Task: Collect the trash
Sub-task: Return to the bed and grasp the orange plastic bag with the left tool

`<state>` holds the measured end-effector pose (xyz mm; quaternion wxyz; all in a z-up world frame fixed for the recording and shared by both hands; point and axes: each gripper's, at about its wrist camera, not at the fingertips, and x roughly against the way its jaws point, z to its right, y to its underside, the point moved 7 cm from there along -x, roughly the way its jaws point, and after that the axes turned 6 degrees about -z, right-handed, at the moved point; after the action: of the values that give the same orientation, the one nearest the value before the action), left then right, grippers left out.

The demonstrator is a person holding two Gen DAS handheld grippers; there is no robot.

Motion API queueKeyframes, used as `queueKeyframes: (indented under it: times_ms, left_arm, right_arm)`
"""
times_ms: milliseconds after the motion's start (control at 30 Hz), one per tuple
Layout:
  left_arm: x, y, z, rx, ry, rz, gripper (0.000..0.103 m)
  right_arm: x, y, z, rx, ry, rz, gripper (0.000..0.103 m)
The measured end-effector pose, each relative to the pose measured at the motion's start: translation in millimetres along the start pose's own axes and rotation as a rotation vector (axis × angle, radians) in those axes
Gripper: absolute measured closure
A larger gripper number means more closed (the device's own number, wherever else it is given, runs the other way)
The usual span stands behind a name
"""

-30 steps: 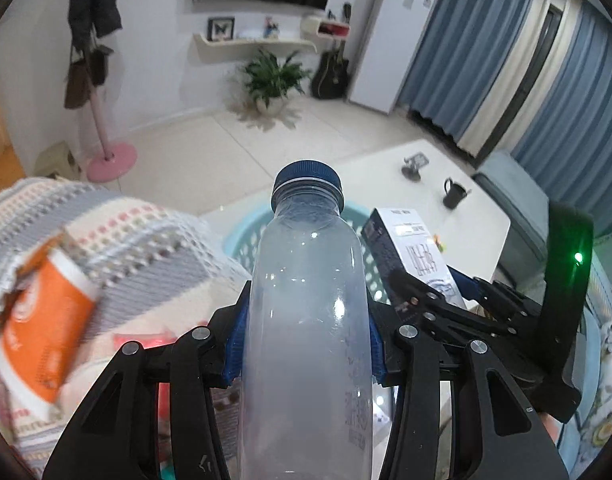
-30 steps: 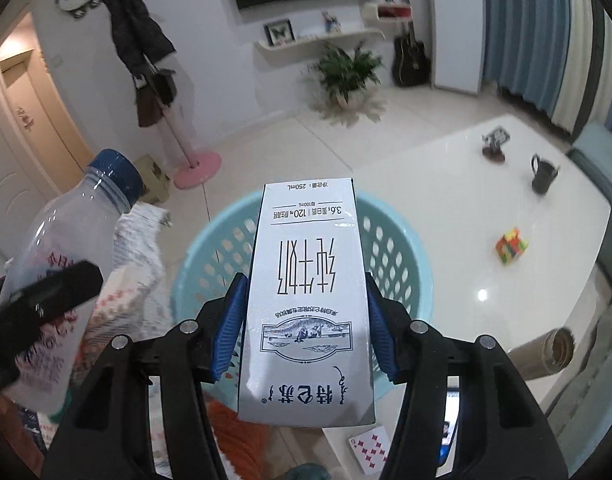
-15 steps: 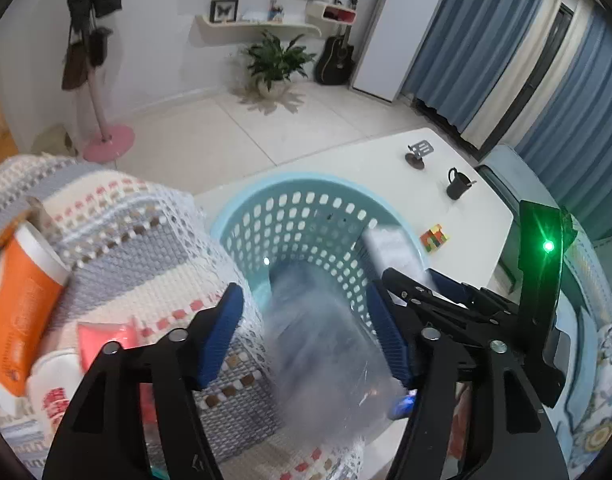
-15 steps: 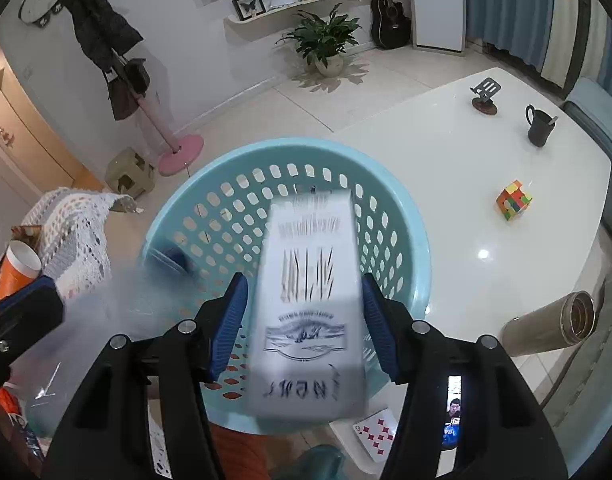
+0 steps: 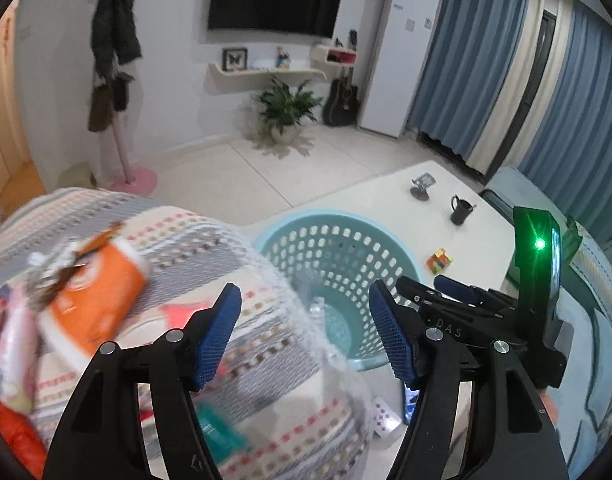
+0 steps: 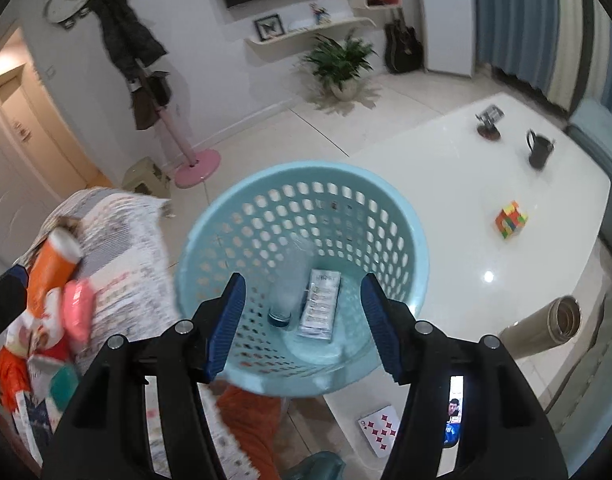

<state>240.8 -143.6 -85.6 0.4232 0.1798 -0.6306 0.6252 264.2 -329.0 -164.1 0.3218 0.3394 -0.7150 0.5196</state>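
Counts: one basket (image 6: 401, 216), holding one bottle (image 6: 290, 288) and one carton (image 6: 319, 306); two grippers.
Basket: at the table's (image 6: 445, 200) near-left edge.
Right view only: bottle cap-down beside the flat carton on the basket floor; playing card (image 6: 379, 428) at the near edge.
Left view only: the right gripper seen from the side; basket floor largely hidden by a blanket (image 5: 194, 240).
Left gripper (image 5: 304, 334): jaws apart, empty, just opened.
Right gripper (image 6: 302, 318): jaws apart, empty, just opened.
Change: a second ago each gripper clamped one item; both now lie in the basket.

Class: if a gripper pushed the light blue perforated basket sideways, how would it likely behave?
The basket looks like thin perforated plastic, so probably light and easy to slide on the glossy white table. Only a bottle and carton weigh it down, so it may tip.
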Motion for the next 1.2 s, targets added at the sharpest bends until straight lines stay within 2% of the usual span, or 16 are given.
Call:
queueKeyframes:
  times_ms: [200,333,500,667,800,1033,1200]
  left_arm:
    - [66,23,-31,0.051,-0.083,0.101,0.027]
    - [102,51,-66,0.111,-0.159,0.134,0.027]
    - [141,94,-138,0.257,-0.262,0.145,0.026]
    - [165,128,-209,0.392,-0.330,0.136,0.026]
    - [173,149,-241,0.451,-0.314,0.133,0.017]
    - [149,170,-262,0.501,-0.254,0.091,0.016]
    - [120,173,-267,0.521,-0.204,0.048,0.016]
  right_arm:
    - [46,10,-59,0.124,-0.060,0.075,0.047]
    - [73,24,-105,0.213,-0.118,0.109,0.047]
    - [98,65,-176,0.325,-0.219,0.115,0.047]
    - [103,116,-237,0.408,-0.304,0.057,0.046]
    - [96,150,-270,0.424,-0.339,-0.001,0.033]
    - [70,190,-302,0.458,-0.341,-0.115,0.026]
    - [53,206,-314,0.477,-0.318,-0.175,0.023]
